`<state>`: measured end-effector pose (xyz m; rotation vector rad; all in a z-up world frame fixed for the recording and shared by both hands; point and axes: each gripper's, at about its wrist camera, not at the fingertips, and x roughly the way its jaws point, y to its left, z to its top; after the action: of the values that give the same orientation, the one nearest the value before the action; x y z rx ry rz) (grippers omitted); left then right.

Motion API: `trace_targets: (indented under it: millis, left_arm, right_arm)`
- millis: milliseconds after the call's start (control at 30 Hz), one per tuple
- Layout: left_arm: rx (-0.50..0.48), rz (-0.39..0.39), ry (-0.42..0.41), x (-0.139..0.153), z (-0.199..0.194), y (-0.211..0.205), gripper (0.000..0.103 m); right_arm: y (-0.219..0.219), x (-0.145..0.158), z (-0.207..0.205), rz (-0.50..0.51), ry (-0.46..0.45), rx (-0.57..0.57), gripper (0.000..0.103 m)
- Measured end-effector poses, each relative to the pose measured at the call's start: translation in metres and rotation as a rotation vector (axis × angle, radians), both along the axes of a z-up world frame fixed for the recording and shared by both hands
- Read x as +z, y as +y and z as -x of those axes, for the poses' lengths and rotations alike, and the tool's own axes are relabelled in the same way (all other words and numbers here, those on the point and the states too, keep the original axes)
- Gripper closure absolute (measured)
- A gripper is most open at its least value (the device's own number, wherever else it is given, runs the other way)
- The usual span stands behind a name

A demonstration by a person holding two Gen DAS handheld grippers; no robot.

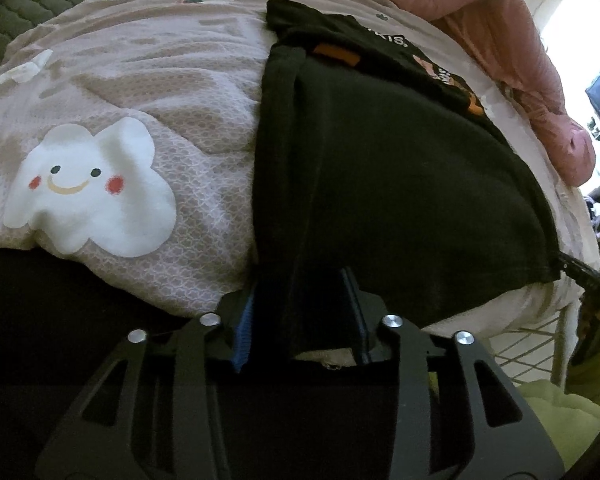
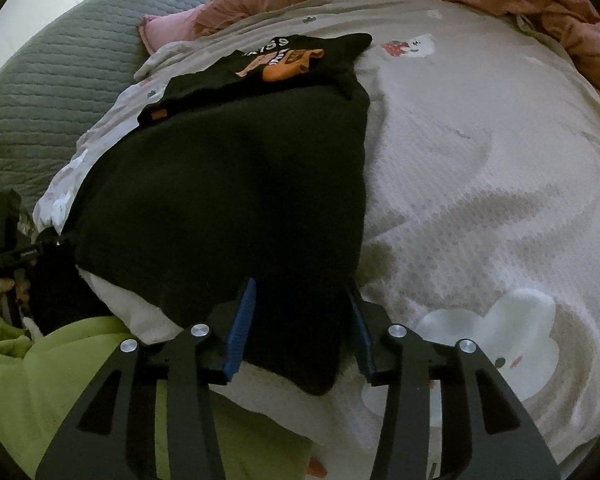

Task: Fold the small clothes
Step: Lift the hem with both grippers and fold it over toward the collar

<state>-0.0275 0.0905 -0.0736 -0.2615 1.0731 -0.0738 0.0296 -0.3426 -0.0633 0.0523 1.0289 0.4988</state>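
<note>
Apparently folded, the black garment [image 2: 228,184] lies between each hand-held gripper's narrowly parted jaws, orange print uppermost.

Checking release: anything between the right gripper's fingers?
Yes. In the right wrist view the near edge of the black garment lies between the right gripper's blue fingers, with visible gaps either side.

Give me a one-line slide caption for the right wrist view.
Right gripper open, straddling the near corner of a black garment spread on a cloud-print bedspread.

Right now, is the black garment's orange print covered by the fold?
No. The orange print shows at the far end of the black garment, beyond the folded part.
</note>
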Motion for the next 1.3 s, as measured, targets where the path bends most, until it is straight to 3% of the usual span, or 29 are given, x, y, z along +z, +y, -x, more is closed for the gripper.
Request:
trace_targets:
  millis: [67,100,133,300,633,967,1300]
  left_arm:
    - [0.004,-0.002,-0.004,0.002,0.001,0.001,0.091]
    - [0.002,0.006,-0.011,0.004,0.003,0.002,0.099]
    - [0.0,0.005,-0.014,0.005,0.003,0.0,0.099]
    - [0.001,-0.003,-0.075,0.024,0.009,0.0,0.1]
    - [0.041,0.103,-0.187,0.069,0.0,0.019,0.101]
    - [0.049,0.133,-0.253,0.107,-0.038,0.024,0.101]
    - [0.102,0.193,-0.296,0.13,-0.09,0.045,0.101]
  right_arm:
    - [0.0,0.004,0.001,0.006,-0.018,0.007,0.091]
    - [-0.001,0.006,0.003,0.001,-0.023,0.012,0.092]
    - [-0.002,0.008,0.003,0.001,-0.03,0.015,0.094]
    - [-0.008,0.027,0.006,-0.035,-0.081,0.021,0.095]
    - [-0.02,0.067,-0.009,-0.145,-0.19,0.007,0.096]
    - [-0.021,0.098,-0.037,-0.225,-0.263,-0.018,0.096]
    - [-0.012,0.126,-0.098,-0.246,-0.323,-0.077,0.096]
